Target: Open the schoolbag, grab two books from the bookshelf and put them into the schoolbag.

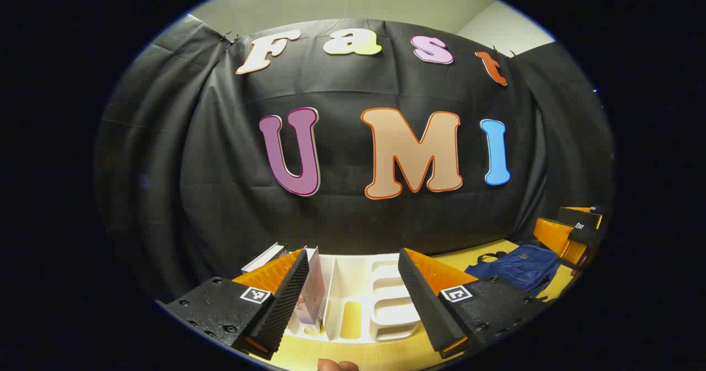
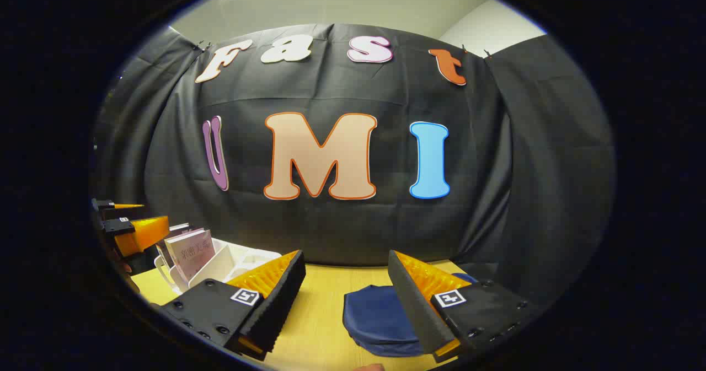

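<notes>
Light wooden tabletop (image 2: 320,321), black cloth booth wall (image 1: 353,216) hanging in folds behind it, pale ceiling (image 2: 353,7) above, white room wall (image 1: 496,29) at upper right beyond the cloth.

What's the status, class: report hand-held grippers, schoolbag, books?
Left hand-held gripper open, facing white bookshelf. Right hand-held gripper open over blue schoolbag. Books in shelf. Path clear.

Both views low, forward — sharing bookshelf (image 1: 358,299), schoolbag (image 1: 515,269)
</notes>
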{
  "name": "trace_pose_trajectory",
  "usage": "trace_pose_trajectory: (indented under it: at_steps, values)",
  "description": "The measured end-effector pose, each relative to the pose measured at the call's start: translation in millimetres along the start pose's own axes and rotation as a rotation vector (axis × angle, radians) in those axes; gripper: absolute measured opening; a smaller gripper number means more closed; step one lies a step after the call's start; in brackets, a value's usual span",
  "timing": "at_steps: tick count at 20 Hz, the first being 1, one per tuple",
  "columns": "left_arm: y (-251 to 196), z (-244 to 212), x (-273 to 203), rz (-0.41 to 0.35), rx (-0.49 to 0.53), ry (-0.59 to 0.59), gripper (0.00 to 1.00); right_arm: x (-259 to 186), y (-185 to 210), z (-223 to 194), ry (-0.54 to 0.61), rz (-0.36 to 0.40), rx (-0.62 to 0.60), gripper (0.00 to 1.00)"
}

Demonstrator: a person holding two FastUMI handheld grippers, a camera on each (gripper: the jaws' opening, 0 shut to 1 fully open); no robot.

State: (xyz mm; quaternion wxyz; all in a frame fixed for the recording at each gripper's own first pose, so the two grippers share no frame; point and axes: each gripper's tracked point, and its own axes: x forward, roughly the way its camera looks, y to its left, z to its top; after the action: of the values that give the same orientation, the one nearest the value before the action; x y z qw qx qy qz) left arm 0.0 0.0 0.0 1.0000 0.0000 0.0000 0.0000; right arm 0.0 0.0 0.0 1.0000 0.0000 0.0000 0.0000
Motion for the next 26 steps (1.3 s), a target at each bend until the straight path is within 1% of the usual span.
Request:
trace_pose_trajectory:
  at_steps: [2, 3, 4, 5, 10, 15, 16, 19, 20, 21, 23, 25, 26]
  values:
    - [-4.0, 3.1, 1.8, -0.003, 0.007, -0.005, 0.95, 1.0, 2.8, 2.8, -0.007, 0.016, -0.013, 0.98]
    - [-6.7, 2.4, 2.4, -0.006, 0.006, -0.004, 0.99, 1.8, 3.9, 4.3, -0.01, 0.019, -0.021, 0.99]
    - [-9.5, 1.2, 3.3, -0.01, 0.005, -0.001, 0.96, 2.8, 3.1, 4.2, -0.011, 0.023, -0.026, 0.99]
    - [-11.0, 0.4, 3.3, -0.012, 0.005, 0.003, 0.95, 3.9, 3.7, 3.9, -0.008, 0.028, -0.025, 1.0]
    - [-12.2, -5.9, 2.3, -0.017, 0.04, 0.018, 0.95, 9.1, 3.7, -3.6, 0.01, 0.023, -0.034, 1.0]
    - [-17.3, -11.6, 3.6, -0.036, 0.033, 0.036, 0.95, 9.8, 7.8, -4.0, 0.013, 0.03, -0.043, 1.0]
    - [-17.5, -11.2, 5.4, -0.037, 0.035, 0.036, 0.95, 10.3, 8.3, -3.7, 0.011, 0.031, -0.045, 0.98]
    - [-17.1, -10.8, 7.3, -0.035, 0.043, 0.037, 0.95, 12.3, 5.8, -4.6, 0.014, 0.029, -0.051, 0.98]
    - [-17.5, -9.8, 9.8, -0.035, 0.044, 0.04, 0.95, 14.1, 5.3, -3.9, 0.018, 0.029, -0.049, 1.0]
    - [-19.6, -9.1, 9.9, -0.035, 0.045, 0.041, 0.95, 15.5, 4.2, -3.7, 0.02, 0.03, -0.045, 1.0]
    - [-21.6, -5.5, 12.7, -0.035, 0.045, 0.04, 0.95, 19.6, 3.6, 2.8, 0.015, 0.034, -0.047, 1.0]
    - [-24.7, -1.7, 18.0, -0.031, 0.05, 0.038, 0.96, 23.1, 0.7, 7.9, 0.005, 0.046, -0.069, 1.0]
    - [-27.2, 0.5, 21.2, -0.029, 0.053, 0.038, 0.95, 27.1, -1.2, 10.5, -0.005, 0.059, -0.103, 1.0]
